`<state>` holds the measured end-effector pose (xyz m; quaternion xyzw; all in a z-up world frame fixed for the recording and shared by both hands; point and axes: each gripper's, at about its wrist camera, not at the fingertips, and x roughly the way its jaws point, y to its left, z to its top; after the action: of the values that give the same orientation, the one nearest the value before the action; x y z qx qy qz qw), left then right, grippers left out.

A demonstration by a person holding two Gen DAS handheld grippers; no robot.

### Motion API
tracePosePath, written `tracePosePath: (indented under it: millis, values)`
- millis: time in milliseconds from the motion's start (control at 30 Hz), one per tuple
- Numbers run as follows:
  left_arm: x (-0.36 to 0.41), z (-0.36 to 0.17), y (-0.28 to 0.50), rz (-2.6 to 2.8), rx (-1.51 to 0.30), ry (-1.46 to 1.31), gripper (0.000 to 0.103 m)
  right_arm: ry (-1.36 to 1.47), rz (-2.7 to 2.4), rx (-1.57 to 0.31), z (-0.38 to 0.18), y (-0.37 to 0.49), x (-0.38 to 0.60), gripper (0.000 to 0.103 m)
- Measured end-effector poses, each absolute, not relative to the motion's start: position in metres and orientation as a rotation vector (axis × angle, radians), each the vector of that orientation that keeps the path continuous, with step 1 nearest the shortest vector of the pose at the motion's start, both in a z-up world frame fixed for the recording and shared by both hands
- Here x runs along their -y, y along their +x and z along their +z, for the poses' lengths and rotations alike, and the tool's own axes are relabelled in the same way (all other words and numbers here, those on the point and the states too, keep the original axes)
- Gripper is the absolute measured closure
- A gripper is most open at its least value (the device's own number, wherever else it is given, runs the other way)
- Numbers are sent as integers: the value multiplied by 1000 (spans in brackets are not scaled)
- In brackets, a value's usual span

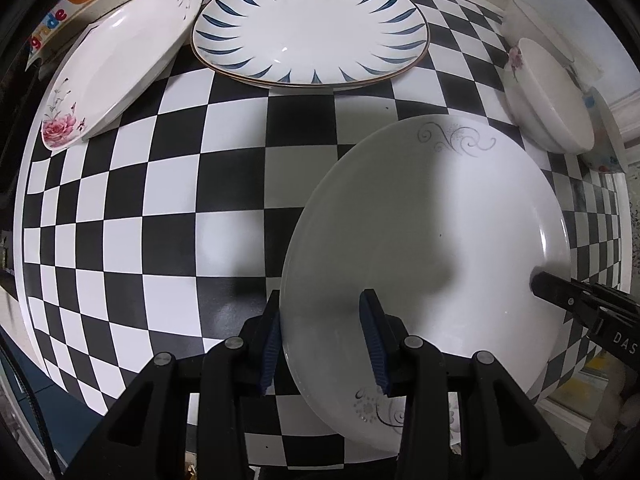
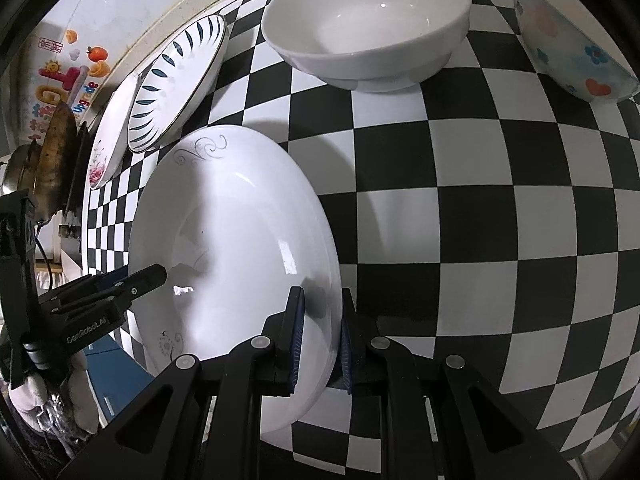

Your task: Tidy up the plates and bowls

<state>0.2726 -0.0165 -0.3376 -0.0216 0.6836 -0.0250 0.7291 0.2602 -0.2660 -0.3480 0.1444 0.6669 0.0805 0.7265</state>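
While both grip the same white plate (image 1: 432, 240), left gripper (image 1: 320, 344) is closed on its left rim and right gripper (image 2: 320, 344) closed on the opposite rim. Plate sits low over checkered table (image 1: 168, 220), whether touching it cannot be told. Beyond: blue-leaf plate (image 1: 312, 28), rose plate (image 1: 116, 76), white bowl (image 2: 368, 28), flowered bowl (image 2: 568, 36)

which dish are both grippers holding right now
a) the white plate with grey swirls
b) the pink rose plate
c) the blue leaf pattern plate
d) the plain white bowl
a: the left gripper and right gripper each clamp opposite rims of the white plate with grey swirls; the other dishes sit untouched on the checkered table.
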Motion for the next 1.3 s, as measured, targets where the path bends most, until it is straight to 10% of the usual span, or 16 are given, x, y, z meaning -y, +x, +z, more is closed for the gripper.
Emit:
tracePosePath:
  millis: [833,1300]
  values:
    - [-17,-271,254,15,-1377,-162,67,295,183,-1458,-302,267,274,84]
    - [-203,-276,315,182,-1345,-498,67,154,450,-1289,-228,429,82,71]
